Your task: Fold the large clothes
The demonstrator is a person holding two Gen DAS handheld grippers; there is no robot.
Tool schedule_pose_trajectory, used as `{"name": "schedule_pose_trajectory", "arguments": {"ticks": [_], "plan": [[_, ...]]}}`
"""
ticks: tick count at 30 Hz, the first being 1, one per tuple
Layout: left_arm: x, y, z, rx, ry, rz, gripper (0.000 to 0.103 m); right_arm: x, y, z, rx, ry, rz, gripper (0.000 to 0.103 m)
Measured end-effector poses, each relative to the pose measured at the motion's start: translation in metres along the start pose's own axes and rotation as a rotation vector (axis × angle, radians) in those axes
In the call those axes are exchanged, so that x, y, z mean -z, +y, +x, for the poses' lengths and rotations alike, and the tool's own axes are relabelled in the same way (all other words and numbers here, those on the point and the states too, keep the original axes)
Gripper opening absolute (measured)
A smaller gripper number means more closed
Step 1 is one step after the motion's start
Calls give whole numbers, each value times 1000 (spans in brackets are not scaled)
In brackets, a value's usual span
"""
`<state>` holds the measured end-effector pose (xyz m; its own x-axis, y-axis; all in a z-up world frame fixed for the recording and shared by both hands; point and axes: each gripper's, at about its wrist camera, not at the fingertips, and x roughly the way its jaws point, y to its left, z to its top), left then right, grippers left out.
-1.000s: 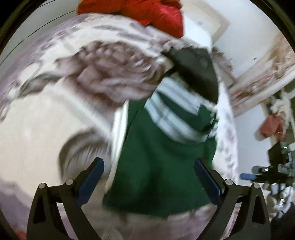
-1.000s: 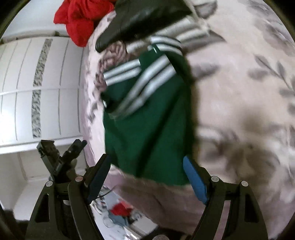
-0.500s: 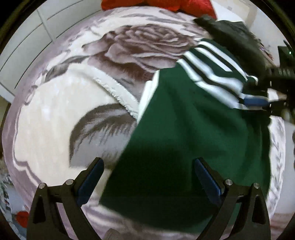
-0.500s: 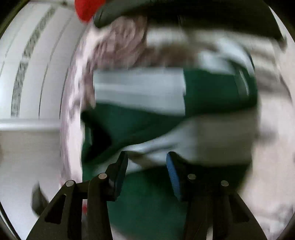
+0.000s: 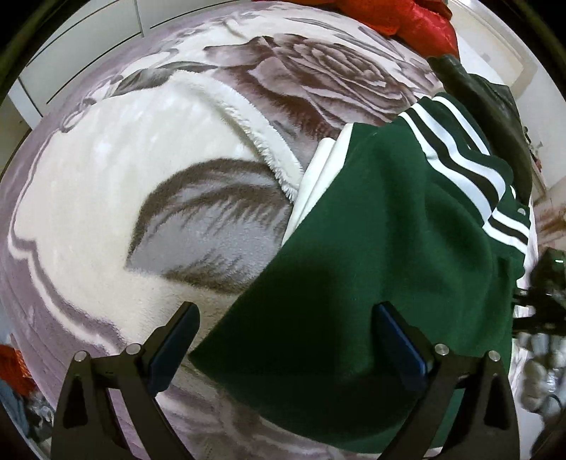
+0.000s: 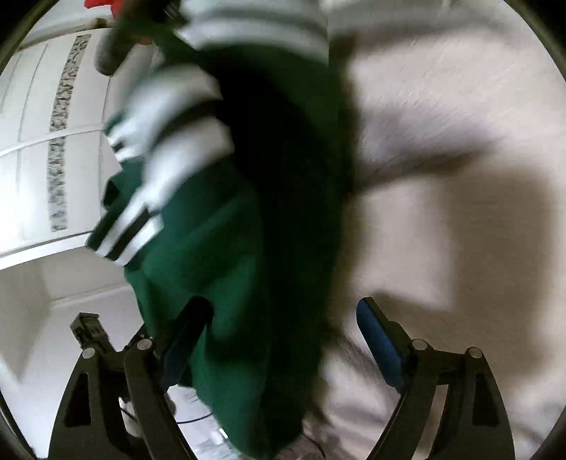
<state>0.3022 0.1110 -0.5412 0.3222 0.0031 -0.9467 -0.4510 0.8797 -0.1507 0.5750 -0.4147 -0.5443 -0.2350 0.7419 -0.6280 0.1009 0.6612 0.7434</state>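
A dark green garment with white and black stripes near its far end lies on a floral fleece blanket. A white lining edge shows along its left side. My left gripper hangs open just above the garment's near hem, the cloth under the gap and untouched by the pads. The right wrist view is blurred by motion. In it the same green garment runs up the middle. My right gripper has its jaws opening wide. The cloth's edge lies between them, and neither pad presses on it.
A black garment lies beyond the striped end, and a red cloth sits at the far edge of the bed. White panelled cupboard doors stand beside the bed. Clutter lies on the floor at the right.
Both grippers have sunk closer to the green garment. The right jaws narrowed half a second ago and now stand wide again. The garment fills more of both views.
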Motion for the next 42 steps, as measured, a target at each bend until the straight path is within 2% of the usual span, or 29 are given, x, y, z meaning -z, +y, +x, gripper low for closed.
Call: {"name": "schedule_pose_trajectory", "arguments": {"ticks": [3,5,7,8,9,10,14,17,19,20,21,23,25,26,28,29,30,31,33,35,39,42], "plan": [[1,-2,-1,-11,-16,21,102,-16,-3,36,-131,47,-8,93],[1,2,-1,-16,-22,28,102,-18,5,45,-132,28,-29,92],[-1,6,-1,-22,-20,24,102,-11,10,41,-141,-6,-17,65],[-2,8,-3,-22,-14,18,102,-5,8,35,-165,-31,23,49],[-2,9,-7,-24,-14,14,102,4,5,28,-196,-61,75,39],[-3,9,-10,-29,-15,18,102,13,4,22,-219,-85,115,37],[0,5,-37,-49,-31,83,102,73,7,-4,-341,-209,272,34],[8,3,-64,-70,-43,148,102,156,6,-18,-428,-325,437,34],[15,2,-79,-85,-49,185,102,207,-1,-21,-445,-376,523,34],[20,2,-85,-95,-49,200,102,233,-7,-19,-404,-386,547,36],[24,2,-88,-104,-44,209,102,244,-12,-17,-358,-374,551,46],[36,-1,-87,-117,-15,224,102,269,-34,-2,-185,-264,581,55],[49,-6,-81,-133,16,223,102,281,-47,-3,-21,-202,556,55],[58,-11,-78,-129,35,213,102,288,-50,-9,18,-181,531,56],[71,-18,-75,-126,49,200,102,295,-45,-27,90,-162,460,62],[79,-24,-72,-121,52,194,102,298,-38,-42,156,-175,410,69],[86,-28,-72,-125,52,193,102,298,-34,-52,188,-190,382,77],[94,-35,-68,-138,50,195,102,298,-24,-69,253,-210,320,79],[105,-43,-60,-145,57,189,102,297,-11,-89,315,-236,233,82],[112,-46,-52,-144,75,175,102,281,10,-105,408,-251,123,82],[121,-49,-42,-141,89,154,102,237,50,-123,473,-259,-32,82],[123,-48,-40,-136,86,142,102,206,82,-114,513,-244,-170,82]]}}
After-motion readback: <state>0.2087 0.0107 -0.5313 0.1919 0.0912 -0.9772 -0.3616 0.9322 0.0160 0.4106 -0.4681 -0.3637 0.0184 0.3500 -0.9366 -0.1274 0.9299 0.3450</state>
